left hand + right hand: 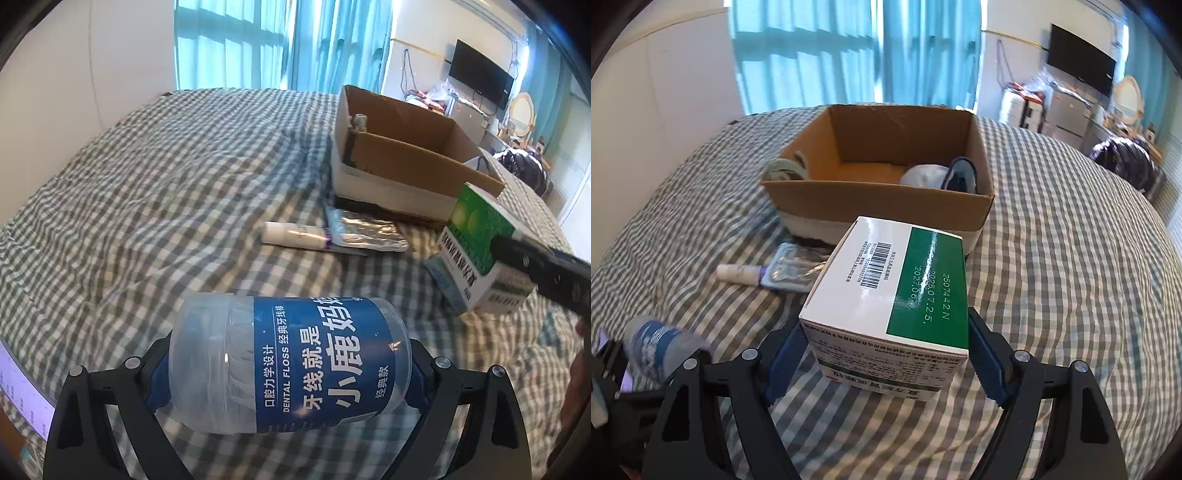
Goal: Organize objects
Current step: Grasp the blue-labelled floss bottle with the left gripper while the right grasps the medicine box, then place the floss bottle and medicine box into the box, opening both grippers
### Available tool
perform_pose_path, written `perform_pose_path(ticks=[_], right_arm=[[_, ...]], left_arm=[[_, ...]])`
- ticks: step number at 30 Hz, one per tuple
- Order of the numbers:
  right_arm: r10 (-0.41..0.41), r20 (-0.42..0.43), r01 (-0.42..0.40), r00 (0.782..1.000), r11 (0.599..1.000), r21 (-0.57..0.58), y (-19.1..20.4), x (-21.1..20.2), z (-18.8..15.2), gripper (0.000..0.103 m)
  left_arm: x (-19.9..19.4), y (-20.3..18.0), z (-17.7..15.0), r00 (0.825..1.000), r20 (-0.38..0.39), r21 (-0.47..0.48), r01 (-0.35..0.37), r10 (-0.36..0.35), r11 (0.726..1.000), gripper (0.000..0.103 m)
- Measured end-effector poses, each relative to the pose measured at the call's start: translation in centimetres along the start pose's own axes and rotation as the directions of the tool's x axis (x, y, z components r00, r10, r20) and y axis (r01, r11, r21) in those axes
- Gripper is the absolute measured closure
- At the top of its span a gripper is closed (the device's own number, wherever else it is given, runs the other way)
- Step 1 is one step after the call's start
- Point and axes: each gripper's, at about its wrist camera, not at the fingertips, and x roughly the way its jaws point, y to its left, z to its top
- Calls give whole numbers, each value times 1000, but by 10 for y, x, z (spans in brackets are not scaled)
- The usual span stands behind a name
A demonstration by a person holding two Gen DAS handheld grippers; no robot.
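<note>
Two grippers work over a checked bed (1052, 258), each holding one item. The left gripper (290, 373) is clamped on one clear floss jar (291, 363) with a blue label, held sideways between the fingers, lid end to the left, above the bedspread. In the right wrist view that same jar shows blurred at the lower left.

The right gripper (886, 354) grips one green-and-white carton (890, 291), its blue pads (783, 363) pressed to both sides; the top face carries a barcode and printed dates. The left wrist view shows this carton (476, 251) lifted off the bed, near the box's front corner.

One open cardboard box (879, 206) sits on the bed beyond both grippers. Inside it, at the right, lie a white bundle (923, 175) and a dark blue item (964, 173), touching each other; a grey-green cloth (785, 168) hangs at its left wall.

Two loose items lie just in front of the box: one small white bottle (291, 234) on its side and one foil packet (365, 230), touching end to end.
</note>
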Motion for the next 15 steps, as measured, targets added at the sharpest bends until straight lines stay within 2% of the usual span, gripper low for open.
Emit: perform_pose_path(ticks=[7,10,15], right_arm=[[51,24,-50,998,999,-14,-17,-29,-11,23],[70,41,-69,997,997,-19,-30,-45,-6,23],[99,74,-93,992,992,-83,-38,-75,17,23]], left_arm=[[-12,-13,9,1000,14,-28,5,-4,1000,7],[-21,-19,18,1000,23,-23,2,-2,1000,7],[-43,-36,44,996,87,12,9,-10,1000,7]])
